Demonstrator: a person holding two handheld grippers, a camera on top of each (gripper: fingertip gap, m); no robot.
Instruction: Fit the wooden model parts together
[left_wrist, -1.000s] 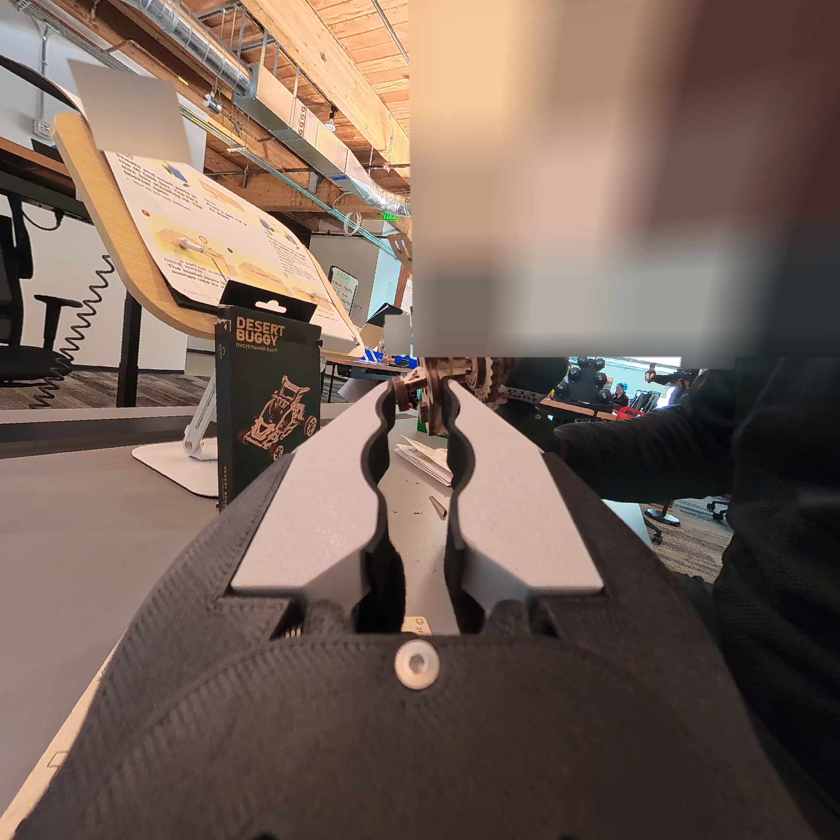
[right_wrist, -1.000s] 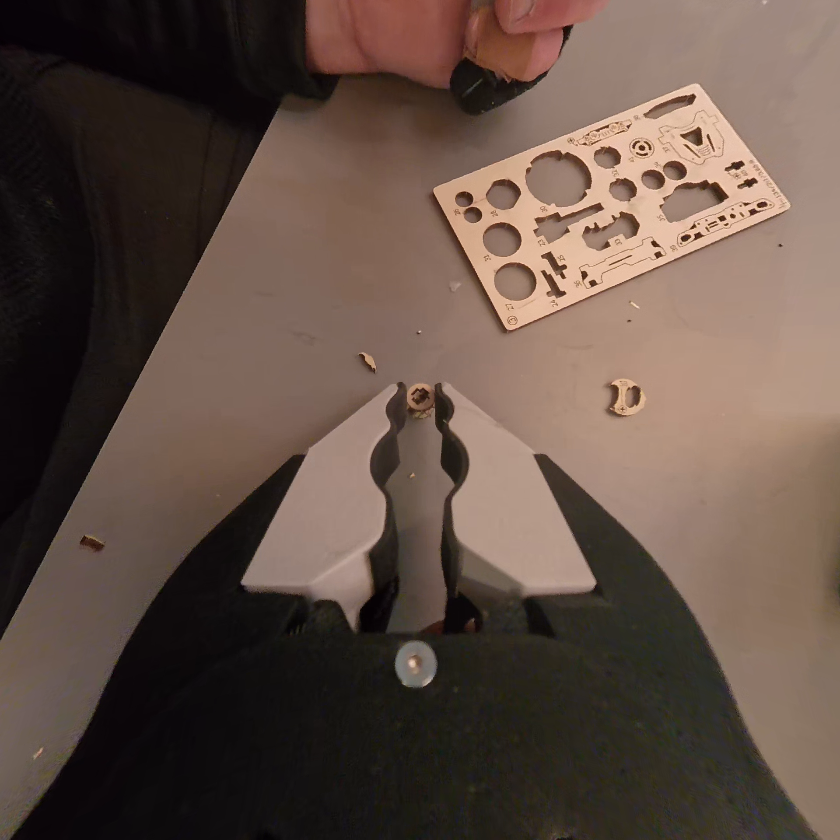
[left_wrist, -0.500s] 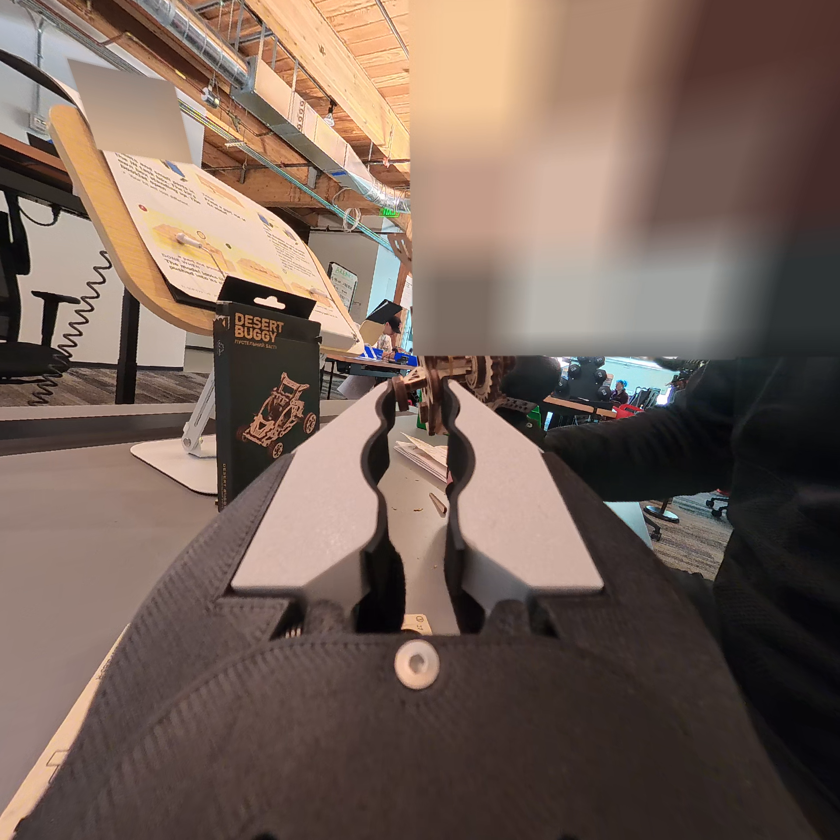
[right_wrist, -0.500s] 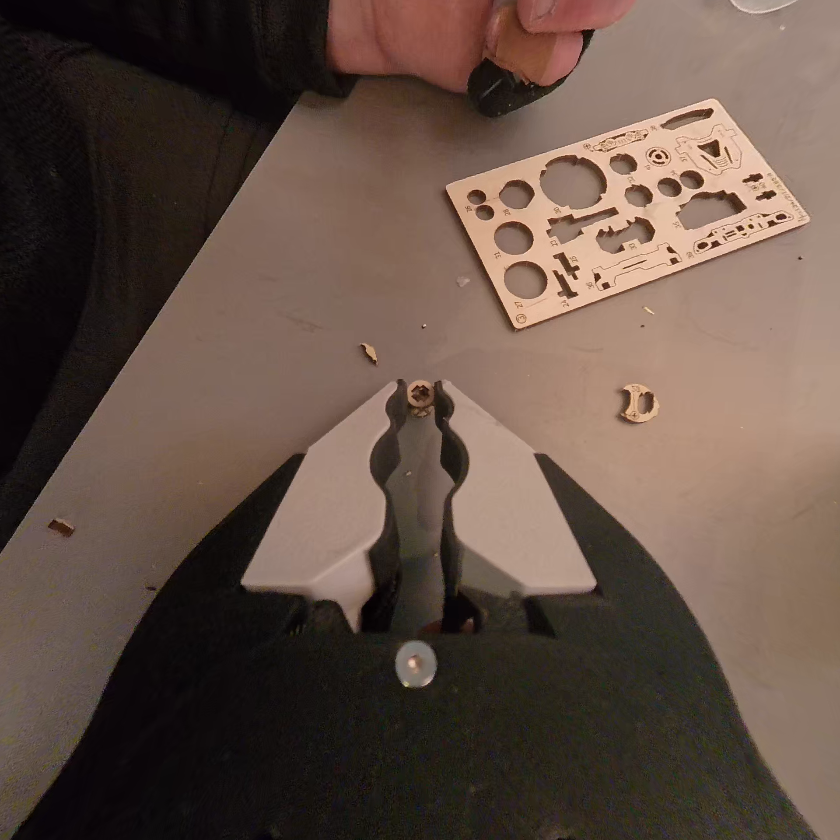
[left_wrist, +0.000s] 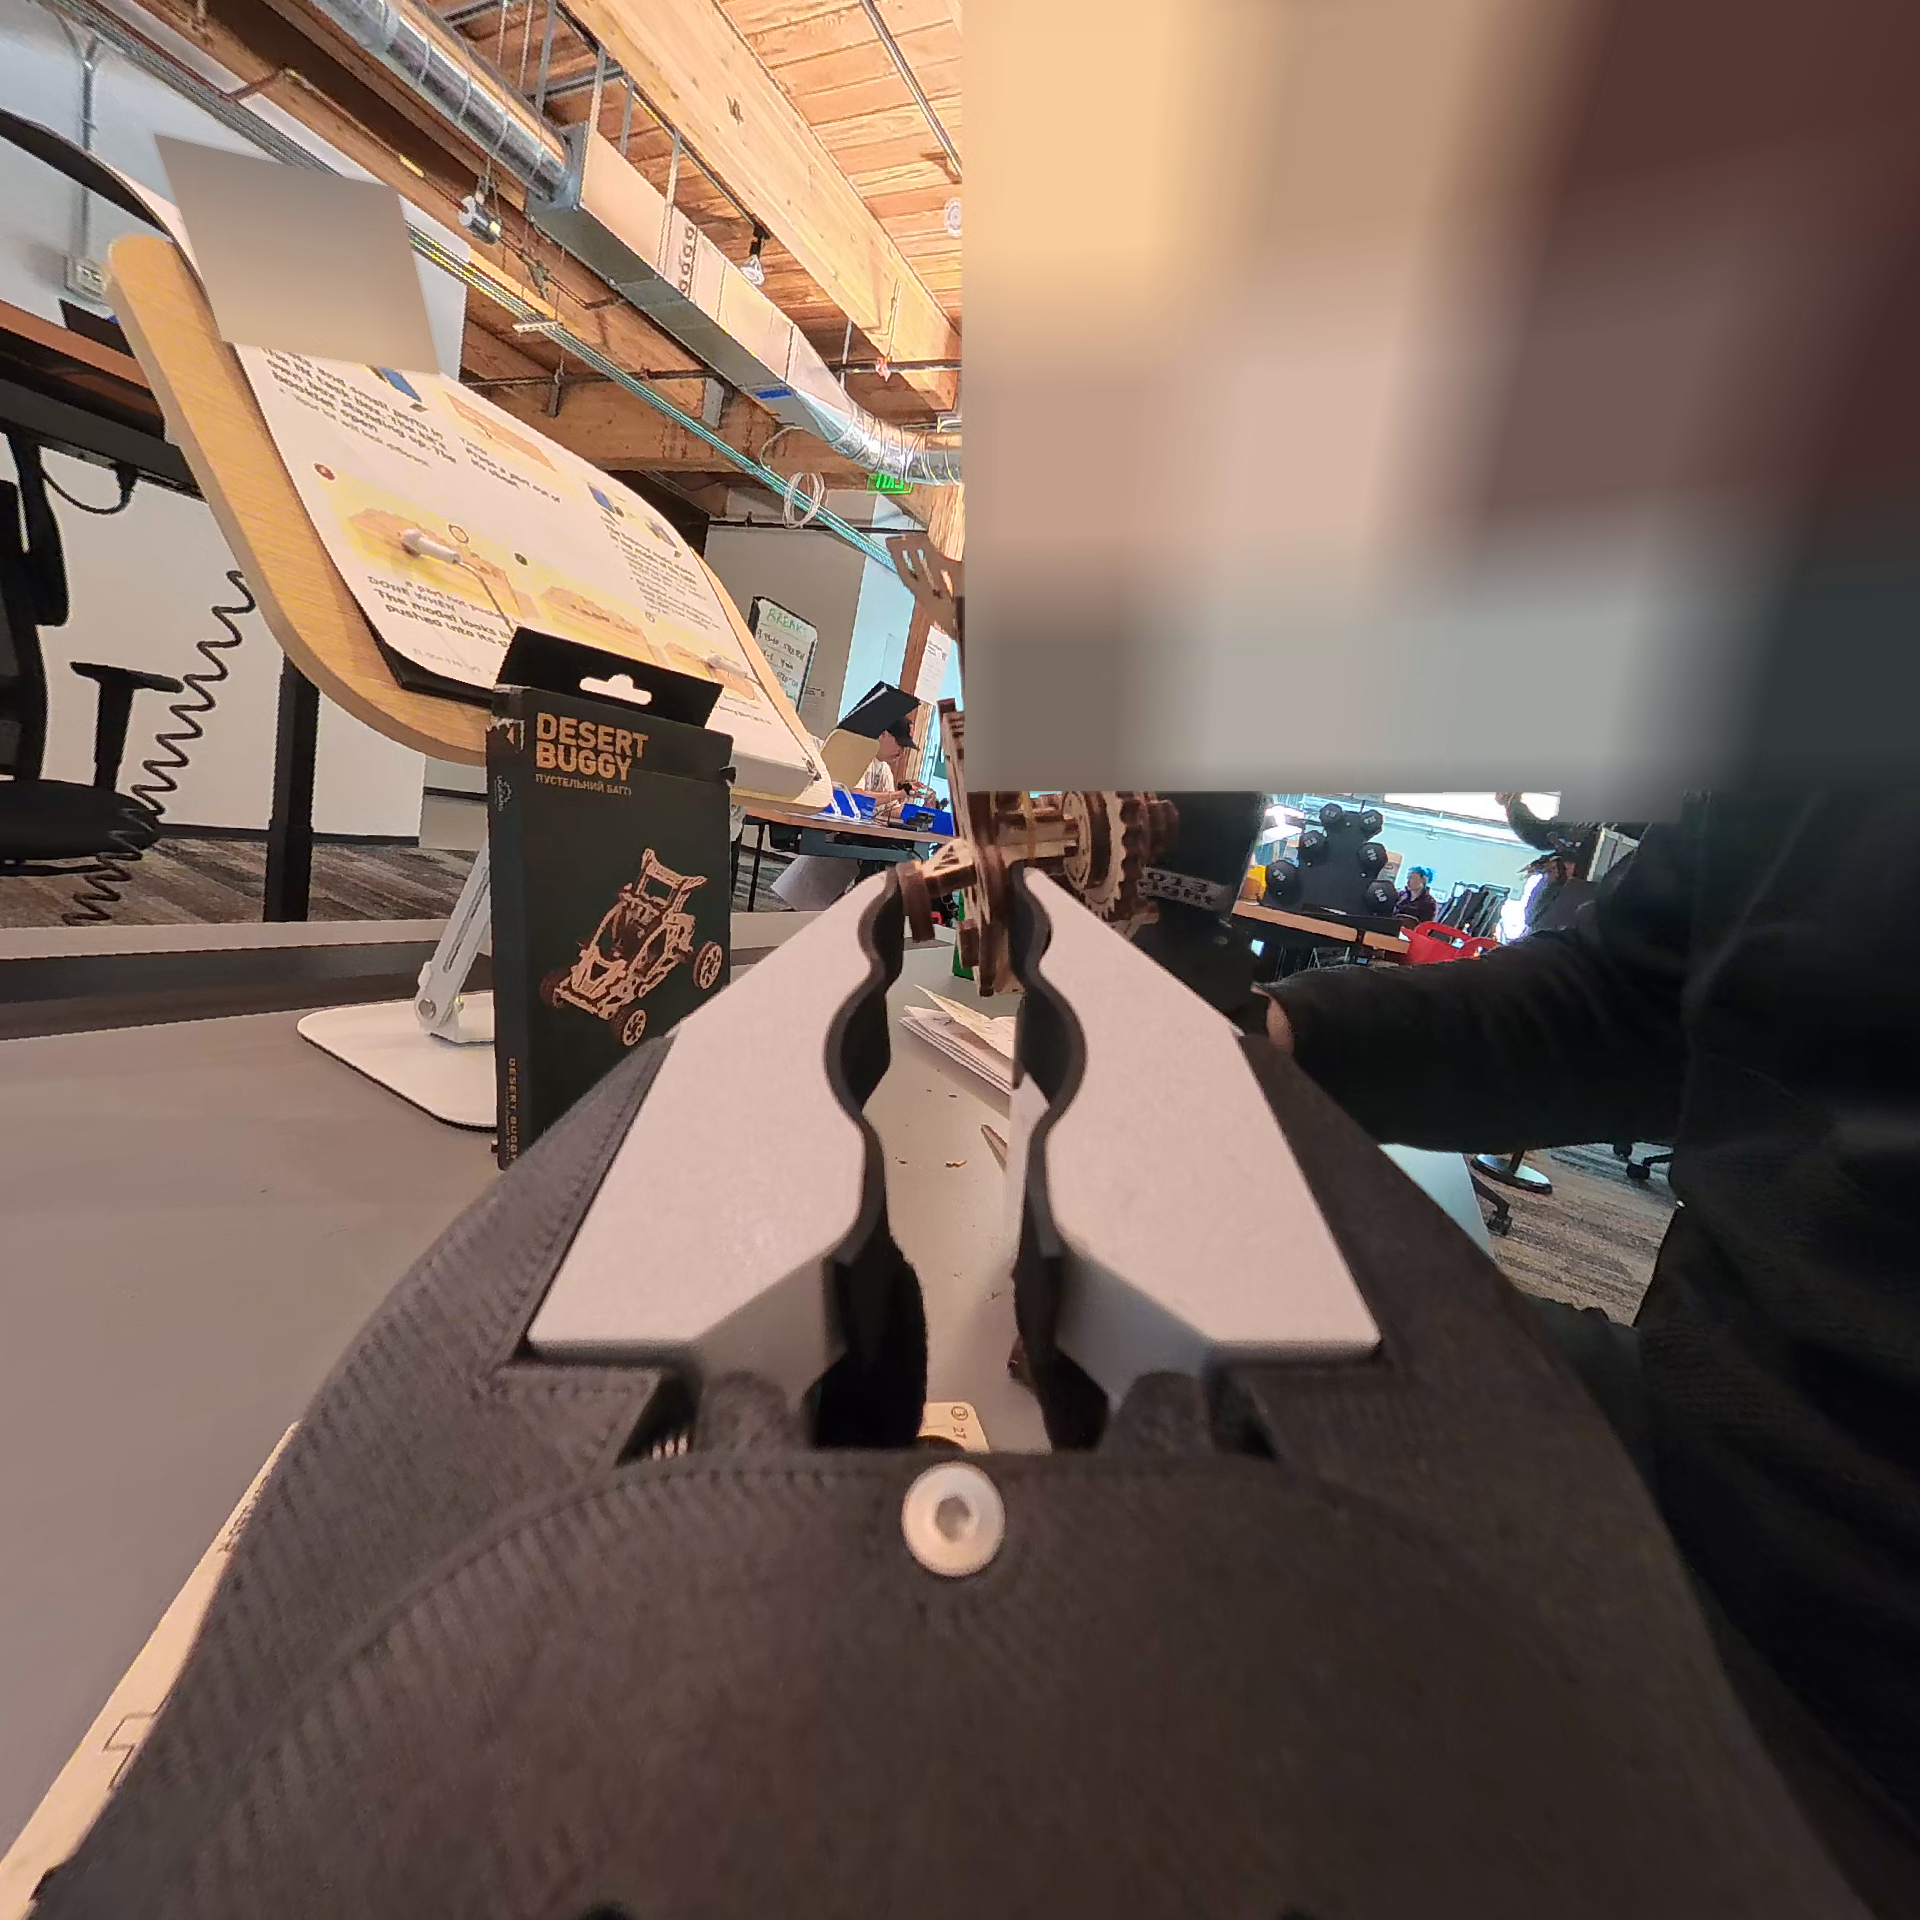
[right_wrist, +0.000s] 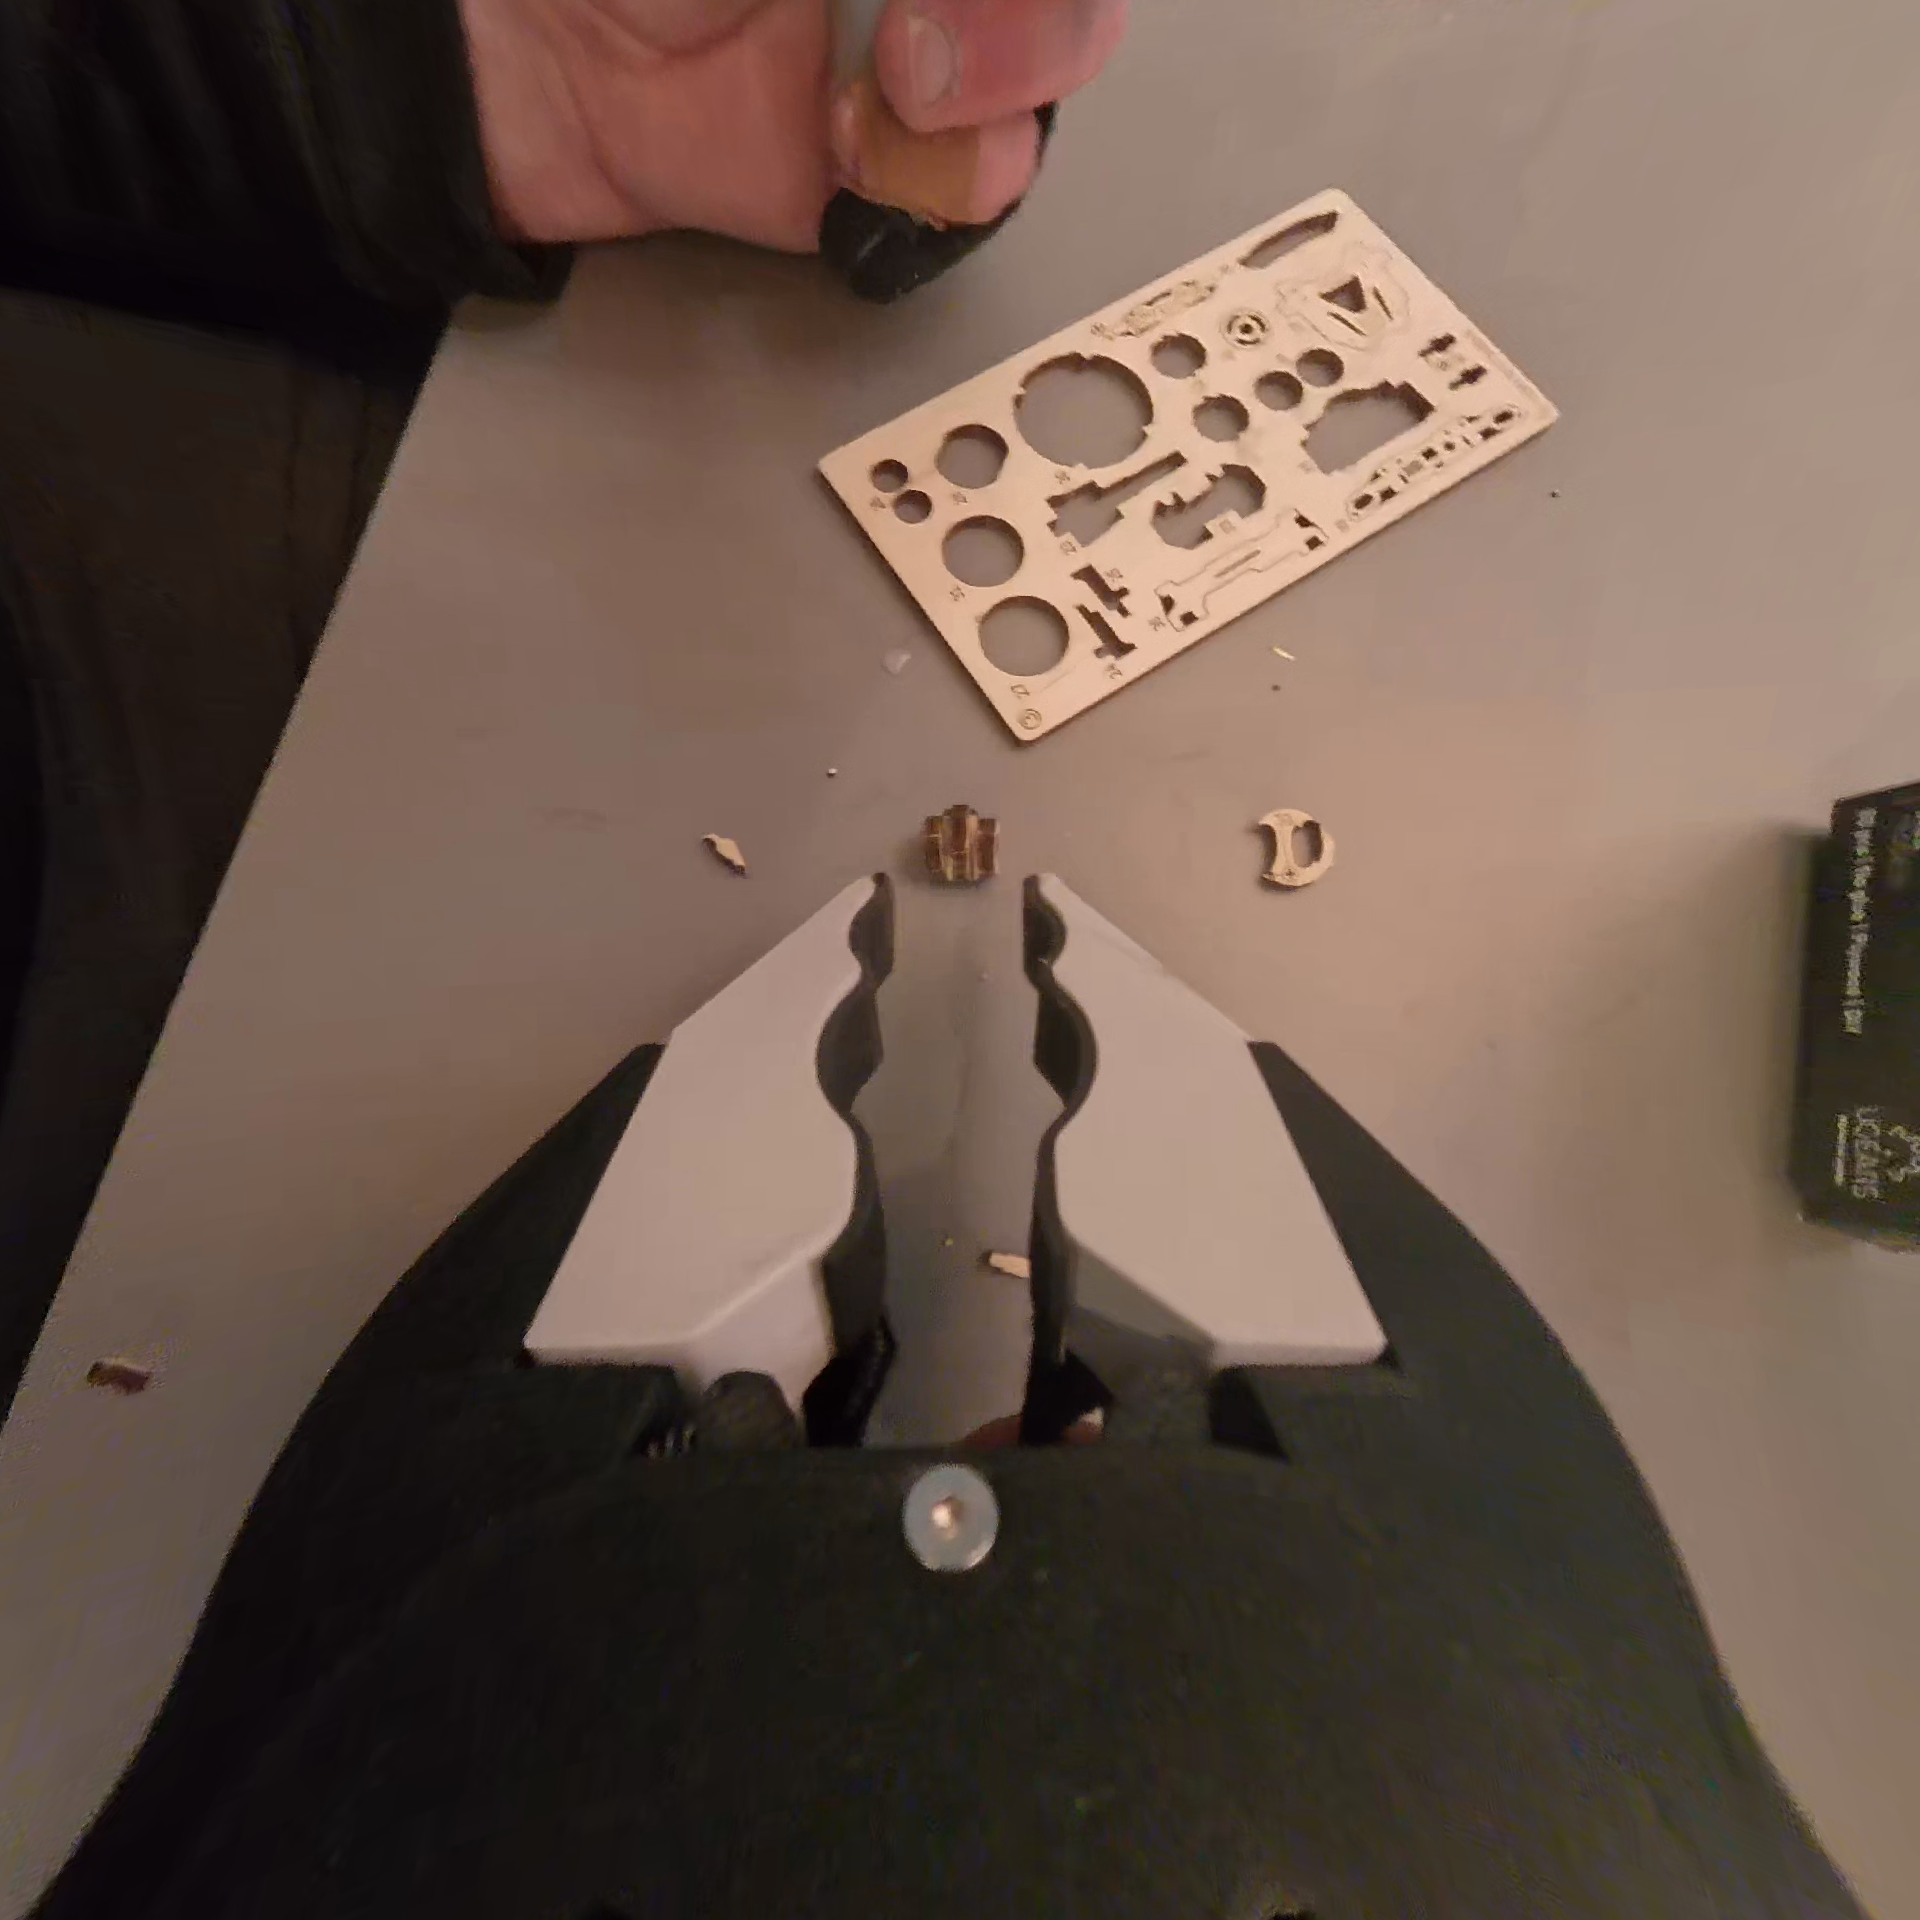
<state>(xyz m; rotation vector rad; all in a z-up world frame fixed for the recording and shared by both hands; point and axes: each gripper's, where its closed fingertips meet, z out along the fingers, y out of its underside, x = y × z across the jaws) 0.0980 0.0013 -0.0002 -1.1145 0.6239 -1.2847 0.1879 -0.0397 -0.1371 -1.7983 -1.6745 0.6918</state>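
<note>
Right gripper (right_wrist: 956, 896) stands released near small wooden part (right_wrist: 960, 848); left gripper (left_wrist: 961, 894) clamps gear assembly (left_wrist: 1039, 862). Centre jaws, close gently.

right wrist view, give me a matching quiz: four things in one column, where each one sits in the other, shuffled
Things:
1. small wooden hub
2. punched-out wooden sheet
3. crescent-shaped wooden piece
4. dark box

Places:
A. at the right edge of the view
B. on the table just ahead of the open right tongs
C. flat on the table beyond the hub, below the person's hand
D. right of the hub, apart from it

Pairs: 1-B, 2-C, 3-D, 4-A
</note>
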